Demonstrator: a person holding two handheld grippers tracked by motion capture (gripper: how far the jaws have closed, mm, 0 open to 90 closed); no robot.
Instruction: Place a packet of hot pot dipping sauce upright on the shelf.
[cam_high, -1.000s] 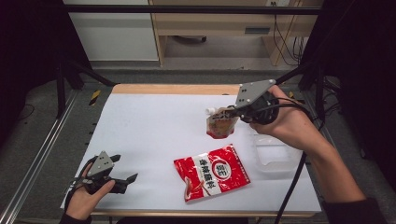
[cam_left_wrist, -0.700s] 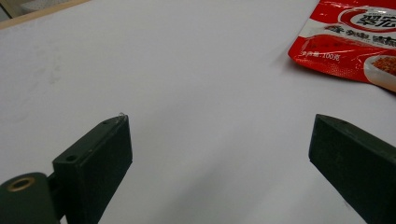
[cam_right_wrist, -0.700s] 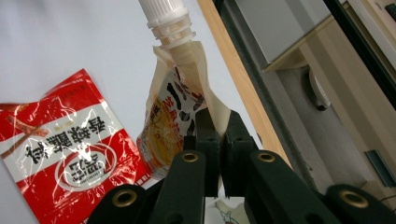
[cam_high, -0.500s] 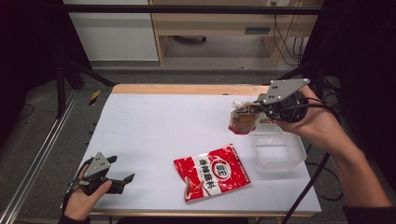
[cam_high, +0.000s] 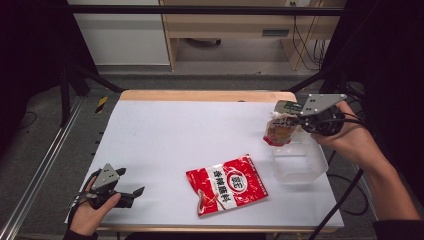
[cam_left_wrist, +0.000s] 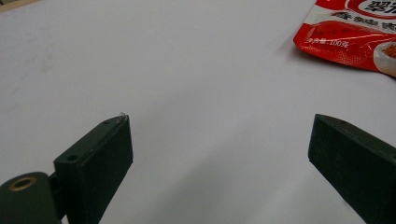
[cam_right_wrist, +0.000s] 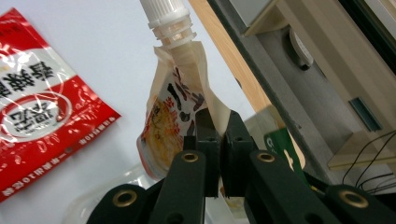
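Pouch: a soft spouted pouch (cam_high: 279, 131) of glossy film, orange and cream print with dark lettering, white ribbed screw cap on top; creased along one side edge where it was pinched. It hung in the air at 3 o'clock on the table, over the far rim of the tub, its lower end not resting on anything I could make out.
Right gripper: the right gripper (cam_right_wrist: 218, 140) was clenched on the pouch, black jaws pressed flat together on the film's side edge, in the right gripper view.
Right hand: the right hand (cam_high: 350, 140) was raised off the table at 3 o'clock, forearm coming in from 5 o'clock, grey plate on top of the gripper, cable trailing down toward 5 o'clock.
Tub: a clear plastic tub (cam_high: 298, 162), squarish with rounded corners, thin-walled, sat near the 4 o'clock edge.
Sachet: a flat red and white sachet (cam_high: 227, 183), shiny and crinkled, printed with a round emblem, lay at 6 o'clock, well apart from both grippers.
Left gripper: the left gripper (cam_left_wrist: 219, 140) was released, blocky matte black jaws wide apart over bare table.
Left hand: the left hand (cam_high: 92, 210) rested low at 7 o'clock, jaws pointing toward 3 o'clock.
Table: a smooth white table (cam_high: 190, 135) with a pale wooden strip along the 12 o'clock edge.
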